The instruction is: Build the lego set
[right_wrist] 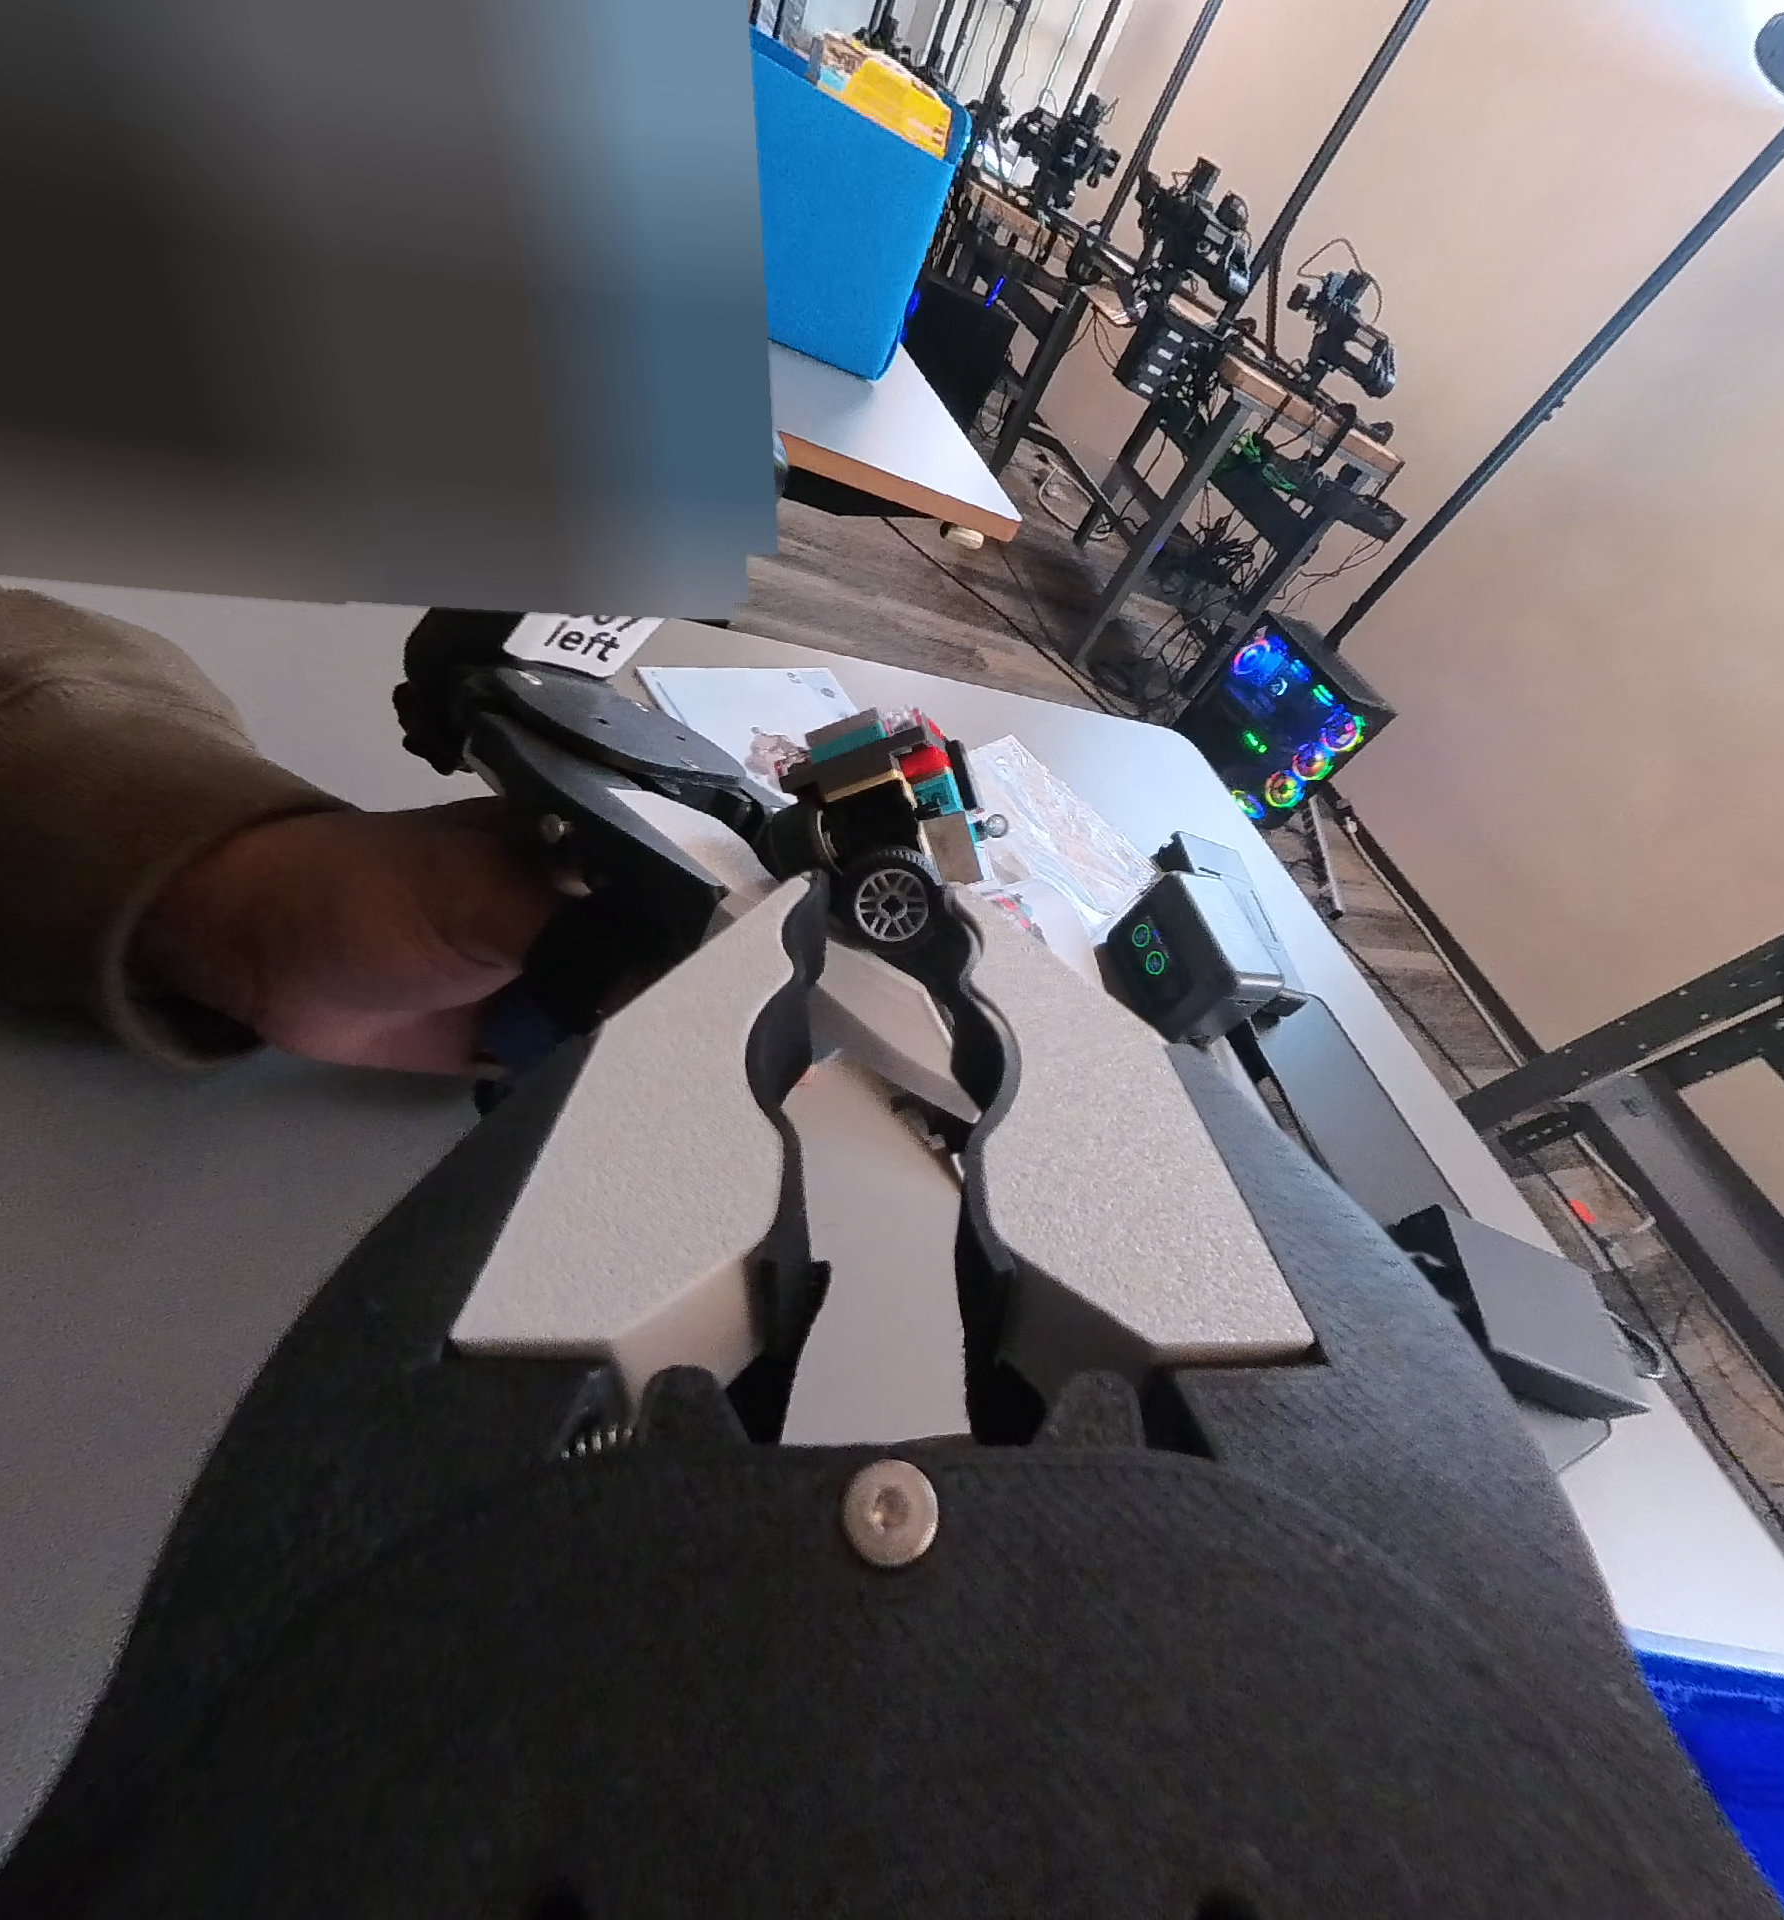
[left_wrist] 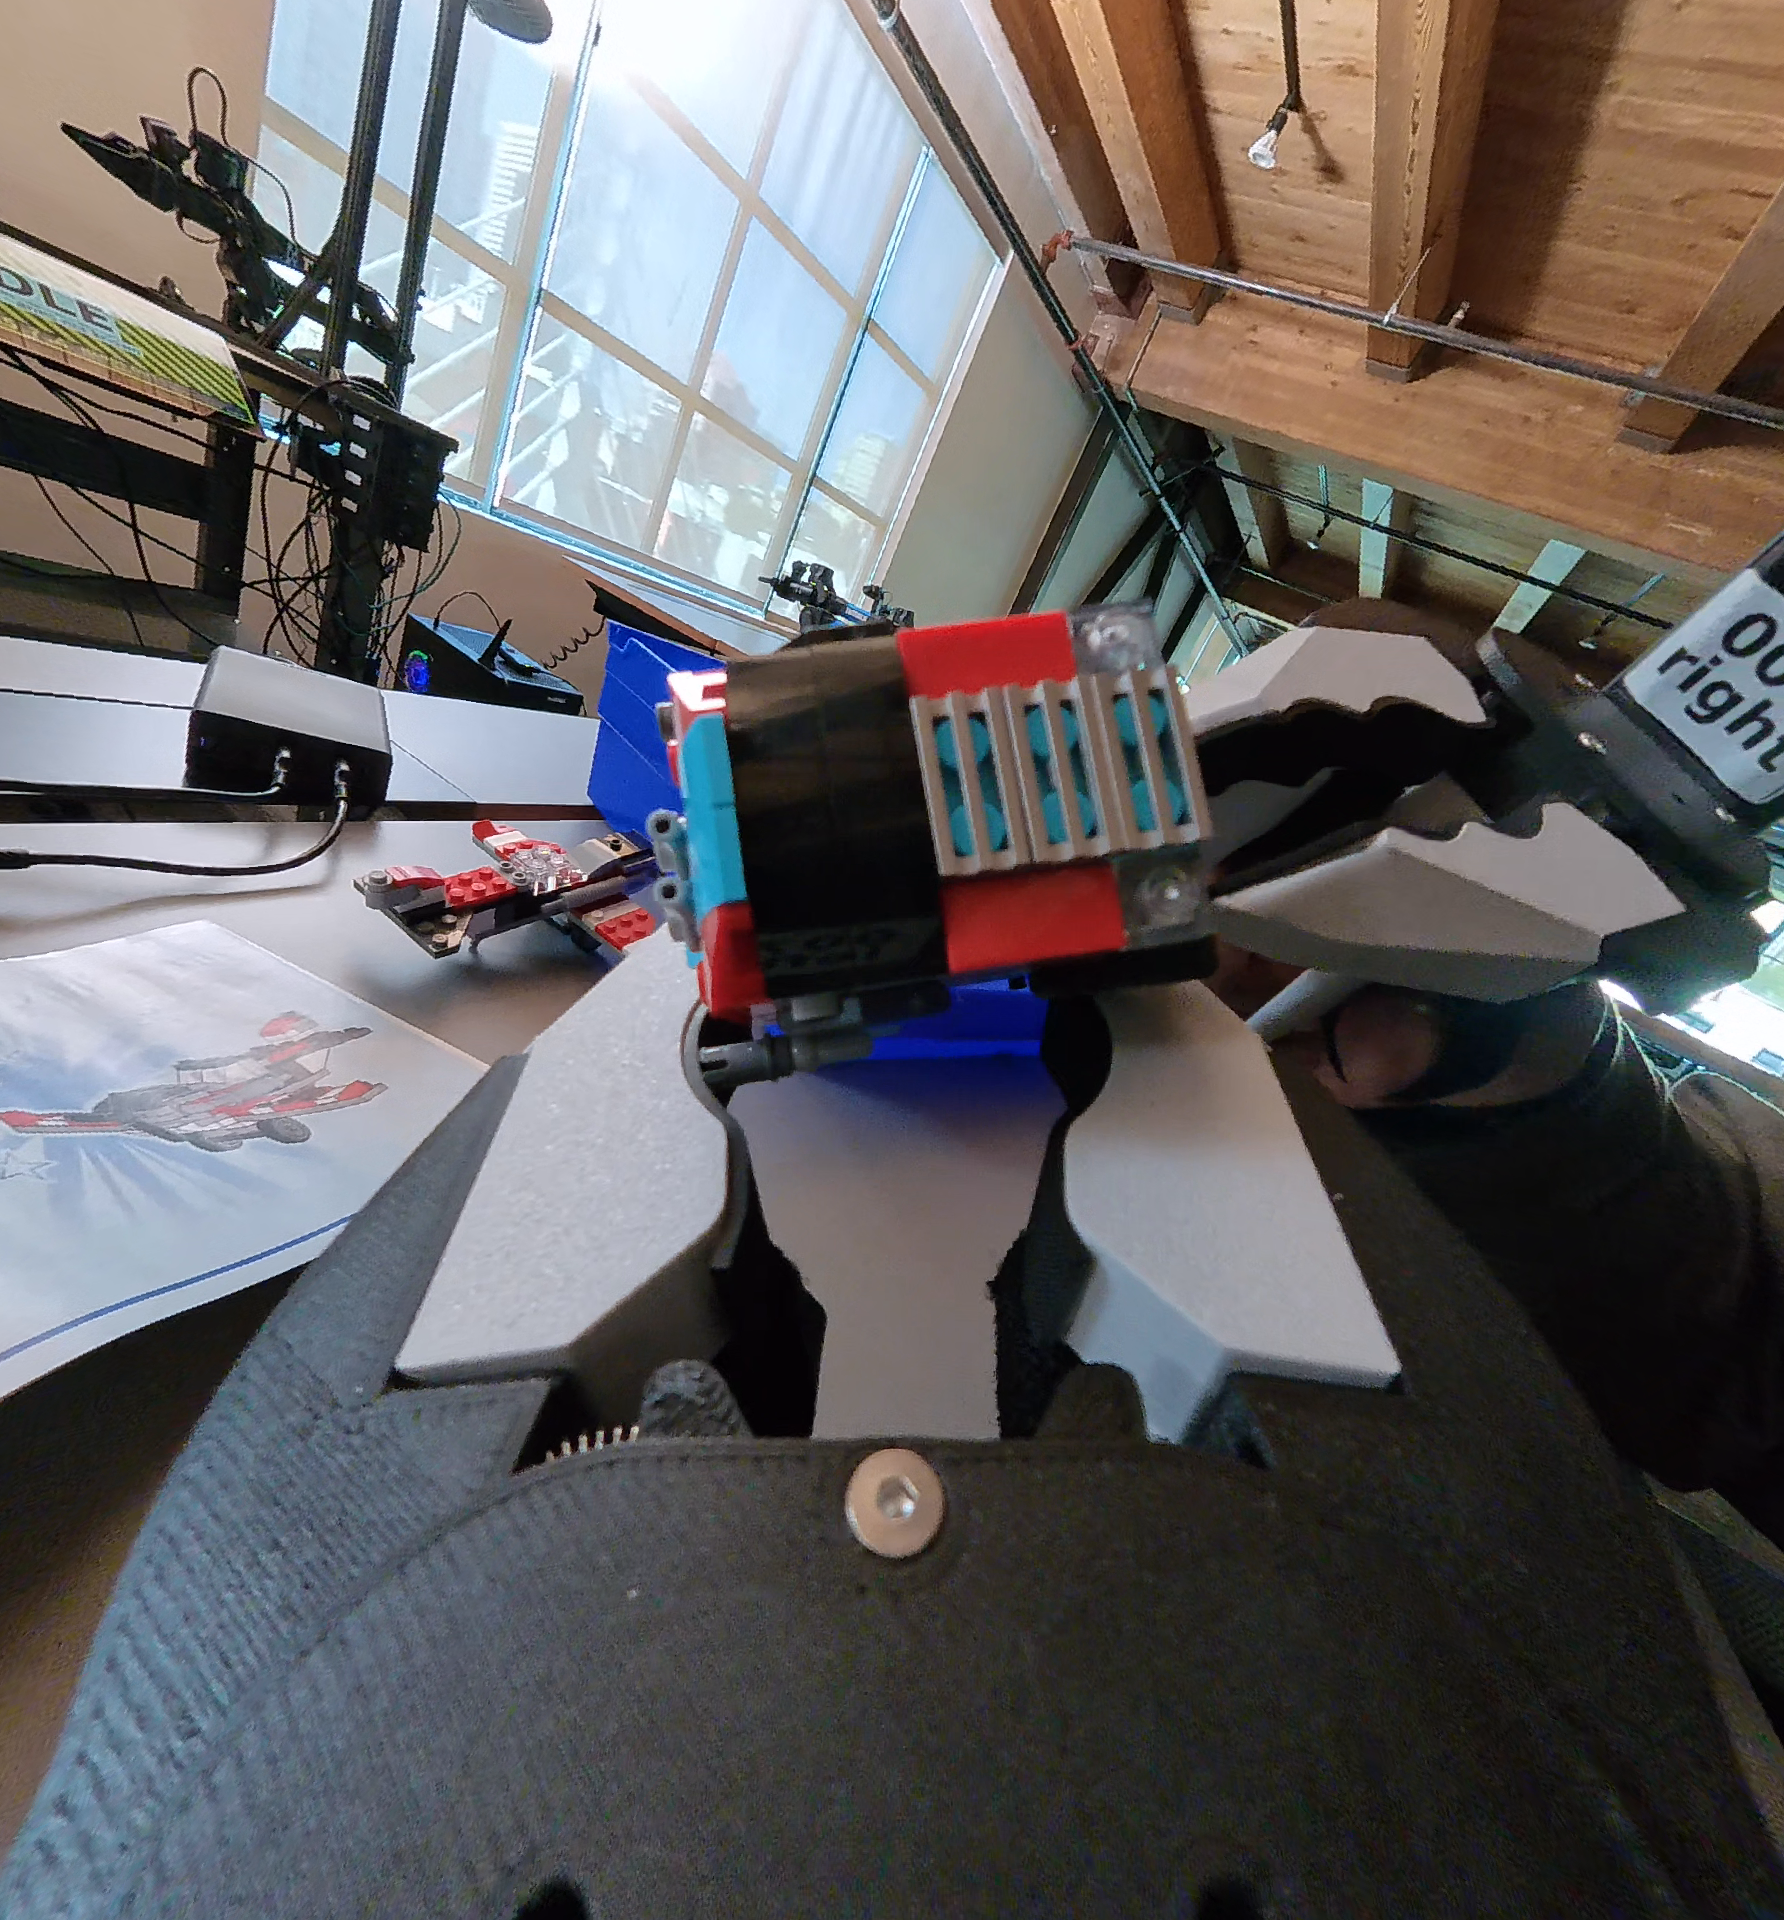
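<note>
A small brick-built vehicle [left_wrist: 826, 810], black, red and teal with grey grilles, is held up above the table. My left gripper [left_wrist: 893, 1029] is shut on its underside, with an axle end by the left pad. The right wrist view shows the vehicle [right_wrist: 867, 769] at the left gripper's fingers [right_wrist: 680, 821]. My right gripper [right_wrist: 877, 904] is shut on a black wheel with a grey hub [right_wrist: 893, 896] at the vehicle's lower end, a pad on each side of the tyre. In the left wrist view the right gripper [left_wrist: 1208, 821] meets the vehicle from the right.
A second red and grey brick assembly [left_wrist: 514, 899] and a printed booklet [left_wrist: 140, 1122] lie on the grey table [left_wrist: 57, 894]. A blue bin [left_wrist: 639, 717] and a black cabled box [left_wrist: 285, 727] stand behind. A grey device with green lights [right_wrist: 1179, 956] and a clear bag [right_wrist: 1054, 821] are nearby. Left tips to right tips: about 6 cm.
</note>
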